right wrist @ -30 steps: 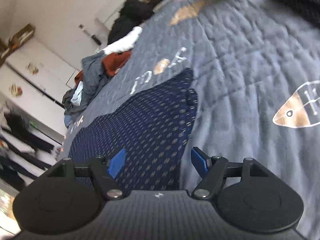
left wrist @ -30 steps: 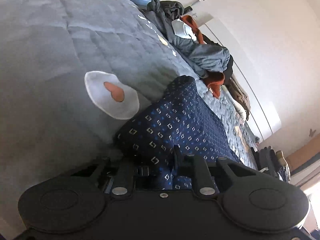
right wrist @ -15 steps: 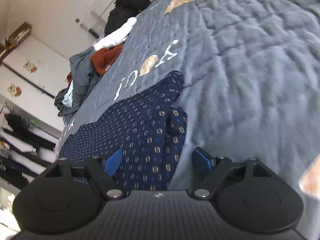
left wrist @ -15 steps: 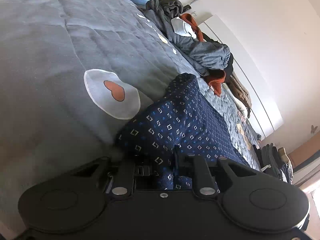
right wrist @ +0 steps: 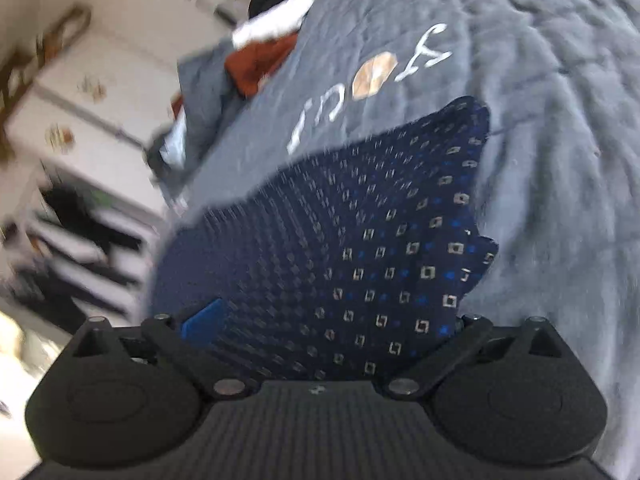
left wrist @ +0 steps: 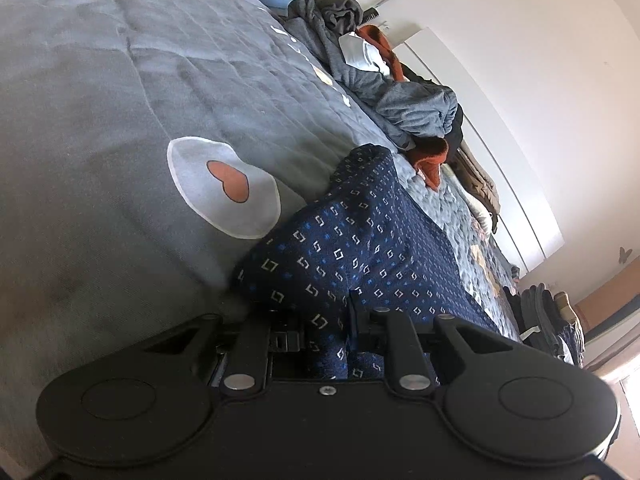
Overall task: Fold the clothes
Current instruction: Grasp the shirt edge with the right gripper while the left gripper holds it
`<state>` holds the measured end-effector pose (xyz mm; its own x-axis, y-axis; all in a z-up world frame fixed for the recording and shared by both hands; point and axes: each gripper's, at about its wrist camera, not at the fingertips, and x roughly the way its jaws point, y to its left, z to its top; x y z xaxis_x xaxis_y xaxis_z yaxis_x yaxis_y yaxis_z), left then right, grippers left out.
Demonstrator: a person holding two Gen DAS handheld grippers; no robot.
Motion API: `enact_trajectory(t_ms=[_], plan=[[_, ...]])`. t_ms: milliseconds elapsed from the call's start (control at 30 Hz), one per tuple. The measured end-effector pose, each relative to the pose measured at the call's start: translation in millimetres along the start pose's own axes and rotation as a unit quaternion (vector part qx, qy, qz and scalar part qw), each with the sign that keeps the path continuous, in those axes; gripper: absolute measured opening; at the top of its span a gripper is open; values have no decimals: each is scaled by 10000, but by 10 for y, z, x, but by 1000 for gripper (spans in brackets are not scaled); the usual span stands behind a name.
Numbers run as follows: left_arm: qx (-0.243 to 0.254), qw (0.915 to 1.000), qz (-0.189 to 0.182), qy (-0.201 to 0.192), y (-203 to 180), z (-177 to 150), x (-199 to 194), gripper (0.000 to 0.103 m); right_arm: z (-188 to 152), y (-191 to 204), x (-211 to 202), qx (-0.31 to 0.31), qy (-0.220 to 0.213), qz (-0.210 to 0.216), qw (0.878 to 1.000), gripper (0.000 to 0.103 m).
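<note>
Pinching the navy garment (left wrist: 352, 248), the left tool (left wrist: 326, 320) holds; the right tool (right wrist: 320, 320), jaws opening over it, may grab bedcover (right wrist: 540, 160) too.

Grey quilted bedspread (left wrist: 100, 92), white wall (left wrist: 520, 40), white wardrobe doors (left wrist: 500, 152), possibly shelves (right wrist: 72, 232), blurred

The right gripper (right wrist: 320, 320) has its jaws opening wide over a navy patterned garment (right wrist: 360, 248) that's lying on a grey quilted bedspread (right wrist: 552, 128). Blurry pile of clothes (right wrist: 240, 68) sits further back.
</note>
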<state>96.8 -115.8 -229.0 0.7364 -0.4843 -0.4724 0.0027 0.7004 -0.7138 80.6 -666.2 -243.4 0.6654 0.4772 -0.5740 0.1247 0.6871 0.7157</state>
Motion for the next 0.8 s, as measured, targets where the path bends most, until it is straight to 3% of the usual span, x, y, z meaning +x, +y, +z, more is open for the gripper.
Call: enact_trajectory(t_ms=[167,233,267,300,333,533,633,800], plan=[[-9,10000,-17,3,13,-2,0,20,59,-197,-16,713,-364,248,9965,100],[-29,10000,-20,-3,18,-5,1,20,71,-179,-8,793,-384,151,9960,93],[-44,10000,-18,-4,17,-4,0,20,68,-173,-9,825,-383,64,9958,84],[-63,10000,-14,-3,14,-1,-1,20,65,-167,-11,857,-383,-23,9956,46],[-98,10000,-16,-3,10,5,-4,18,62,-161,-12,889,-382,-110,9952,20],[-148,9999,-18,7,-82,113,-56,11,14,-26,-85,979,-489,-318,9935,19],[-171,9997,-141,-60,-166,225,-155,10,64,81,-213,1140,-620,-198,9913,18],[273,9990,-337,-69,-559,423,-341,9,99,395,-585,1092,-752,147,9911,18]])
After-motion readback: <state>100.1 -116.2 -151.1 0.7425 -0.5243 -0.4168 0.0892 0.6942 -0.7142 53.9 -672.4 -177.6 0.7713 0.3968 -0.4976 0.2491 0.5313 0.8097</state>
